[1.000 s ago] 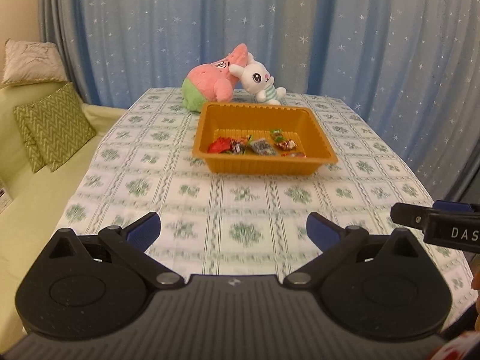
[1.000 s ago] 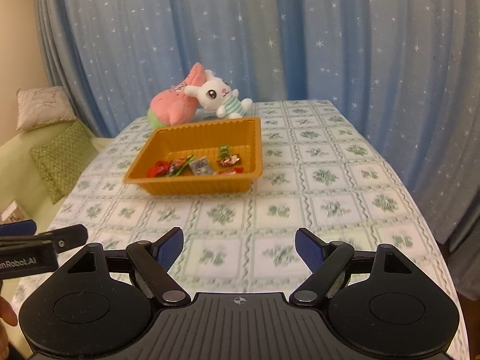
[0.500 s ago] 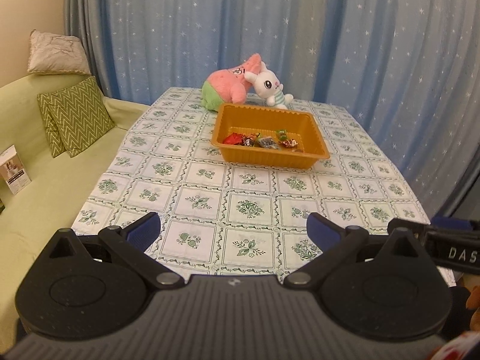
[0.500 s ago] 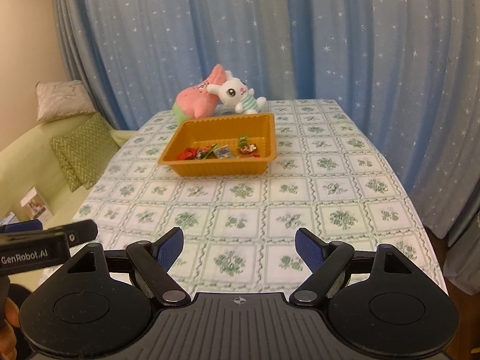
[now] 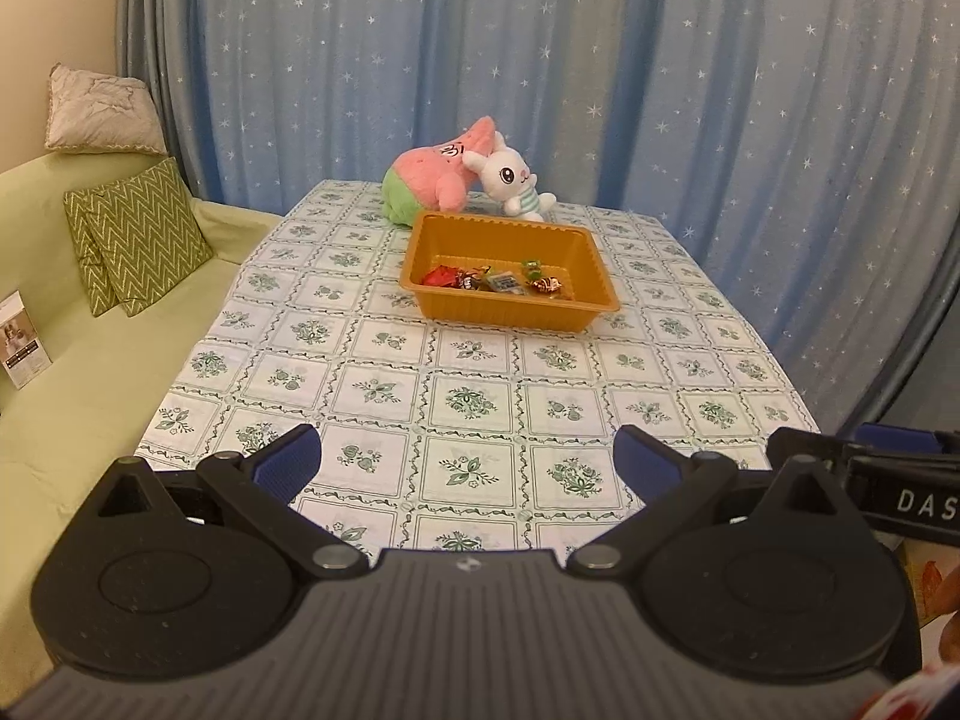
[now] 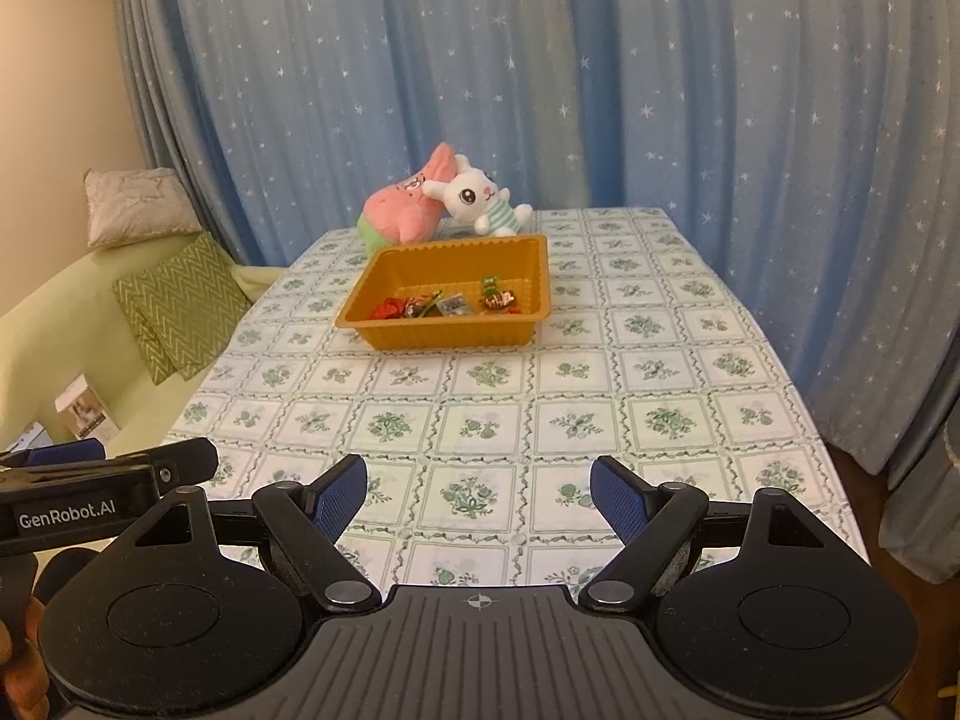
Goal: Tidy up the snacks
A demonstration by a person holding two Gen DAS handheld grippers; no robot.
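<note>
An orange tray sits on the far half of the table and holds several wrapped snacks. It also shows in the right wrist view with the snacks inside. My left gripper is open and empty above the table's near edge. My right gripper is open and empty too, level with the left one. Each gripper shows at the edge of the other's view.
The table has a green-patterned white cloth. A pink plush and a white bunny plush lie behind the tray. A green sofa with cushions stands on the left. Blue starred curtains hang behind.
Both grippers have pulled back from the tray and risen, so the tray looks smaller and farther off. Both stay open and empty.
</note>
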